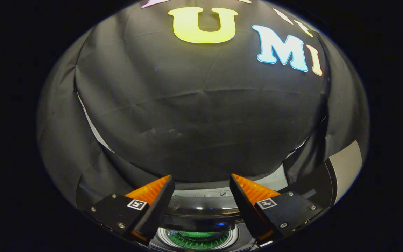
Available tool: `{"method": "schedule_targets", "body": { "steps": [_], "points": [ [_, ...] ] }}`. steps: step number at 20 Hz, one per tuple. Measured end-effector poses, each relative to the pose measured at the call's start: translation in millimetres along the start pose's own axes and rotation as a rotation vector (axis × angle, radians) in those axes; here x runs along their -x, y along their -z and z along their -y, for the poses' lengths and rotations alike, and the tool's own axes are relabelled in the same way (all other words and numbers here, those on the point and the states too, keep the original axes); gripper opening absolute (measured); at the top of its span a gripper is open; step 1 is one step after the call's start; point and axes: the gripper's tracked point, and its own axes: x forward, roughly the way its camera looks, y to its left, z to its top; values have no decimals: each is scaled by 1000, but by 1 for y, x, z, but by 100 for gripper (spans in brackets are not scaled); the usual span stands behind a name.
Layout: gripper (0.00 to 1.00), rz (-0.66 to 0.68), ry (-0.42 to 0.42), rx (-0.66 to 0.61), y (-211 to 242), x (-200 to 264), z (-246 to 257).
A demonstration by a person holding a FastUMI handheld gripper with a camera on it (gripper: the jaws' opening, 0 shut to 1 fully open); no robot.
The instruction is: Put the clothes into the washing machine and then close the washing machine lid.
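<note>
The tongs (201, 196) gape wide and empty above the washing machine's (201, 210) far rim, with green cloth (198, 239) showing in the drum below.

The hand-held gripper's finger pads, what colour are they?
Orange and ribbed, seen in the gripper view: pads on the open hand-held gripper.

A staged recording booth rather than a lived-in home, walled all round in creased black cloth (194, 115), with a top-loading washing machine (201, 213) standing against it and a green-lit drum (198, 239) open below.
</note>
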Motion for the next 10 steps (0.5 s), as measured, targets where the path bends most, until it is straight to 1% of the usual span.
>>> {"method": "schedule_targets", "body": {
  "steps": [6,10],
  "points": [
    [98,28,2,1,6,9,0],
    [98,87,7,1,8,21,0]
  ]
}}
